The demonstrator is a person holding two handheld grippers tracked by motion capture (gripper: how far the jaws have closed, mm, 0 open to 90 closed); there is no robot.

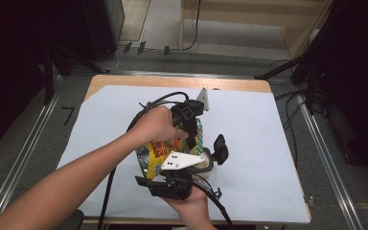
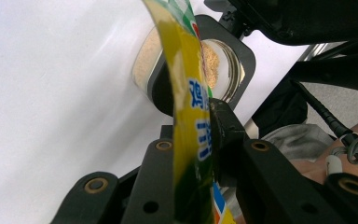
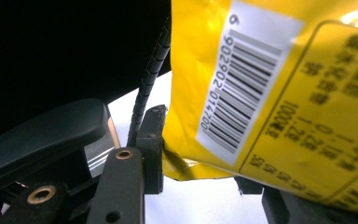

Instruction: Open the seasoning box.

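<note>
a yellow foil seasoning bag (image 2: 189,116) with blue lettering and a green-and-white checked top is held on edge above a round glass jar (image 2: 223,70) of tan granules; its back (image 3: 279,93) carries a white barcode label. the jar stands upright on the white-covered tabletop (image 1: 249,124).

Worktop (image 1: 249,182): white sheet lies bare on the far half and along both side edges, so passage is wide there. Near-centre is crowded: yellow bag (image 1: 159,152) hangs over the glass jar (image 1: 205,163), with both hand-held grippers close around them. The bag covers part of the jar mouth (image 2: 223,65). Cables (image 1: 158,101) arch just behind the cluster.
</note>
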